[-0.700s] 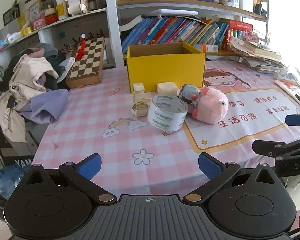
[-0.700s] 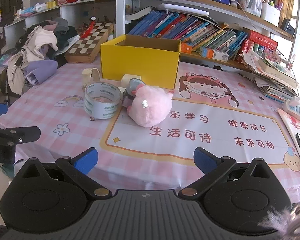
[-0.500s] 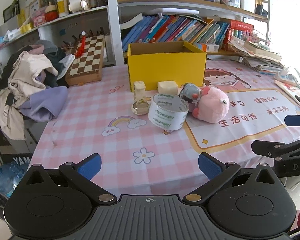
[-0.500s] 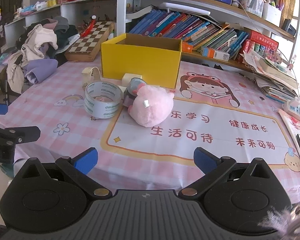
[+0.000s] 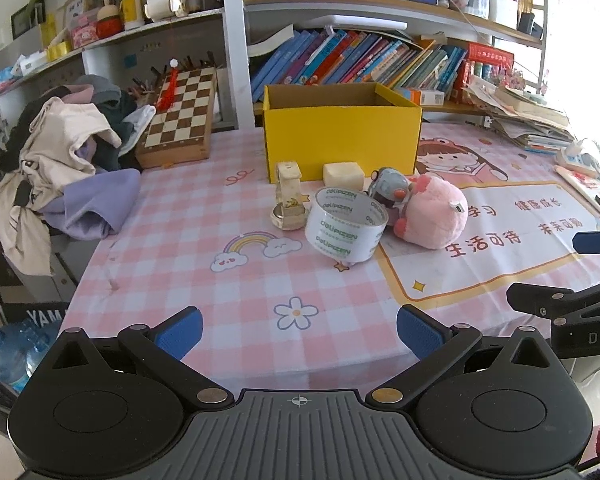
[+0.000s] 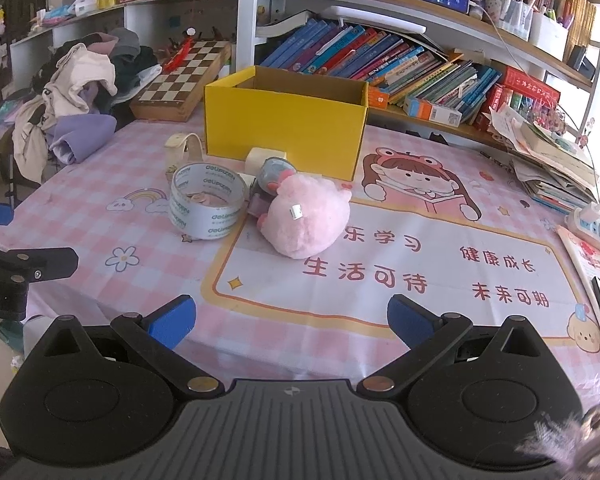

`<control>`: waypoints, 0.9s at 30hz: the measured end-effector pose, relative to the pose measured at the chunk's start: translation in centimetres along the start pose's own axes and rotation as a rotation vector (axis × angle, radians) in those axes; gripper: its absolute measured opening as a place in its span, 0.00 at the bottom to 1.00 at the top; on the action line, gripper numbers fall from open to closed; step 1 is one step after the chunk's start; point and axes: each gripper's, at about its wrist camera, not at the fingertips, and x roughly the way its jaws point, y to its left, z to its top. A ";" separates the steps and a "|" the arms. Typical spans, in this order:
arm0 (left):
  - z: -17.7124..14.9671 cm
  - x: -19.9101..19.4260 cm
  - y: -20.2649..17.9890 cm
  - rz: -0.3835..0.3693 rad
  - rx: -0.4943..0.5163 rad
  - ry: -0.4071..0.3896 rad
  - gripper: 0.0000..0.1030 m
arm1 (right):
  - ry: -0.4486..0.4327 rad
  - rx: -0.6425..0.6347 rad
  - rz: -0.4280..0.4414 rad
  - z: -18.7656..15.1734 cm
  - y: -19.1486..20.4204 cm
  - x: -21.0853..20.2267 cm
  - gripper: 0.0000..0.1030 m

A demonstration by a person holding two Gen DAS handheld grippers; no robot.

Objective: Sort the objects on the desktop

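Left wrist view centres one tape roll (image 5: 346,224), tilted, touching one pink plush (image 5: 434,216) (one grey toy (image 5: 390,188) wedged behind); a careless grab could roll it. One yellow box (image 5: 340,136) sits above. Left gripper (image 5: 298,328) and right gripper (image 6: 292,318) both gape wide, empty

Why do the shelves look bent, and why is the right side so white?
Left wrist view: the fisheye lens bows the shelves, and window light washes out the right edge. Right wrist view: same bending, glare top right; the pink plush stays sharp.
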 end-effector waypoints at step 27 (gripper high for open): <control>0.1 -0.3 0.0 0.000 -0.004 0.015 1.00 | 0.025 -0.003 0.020 0.4 0.9 -0.3 1.00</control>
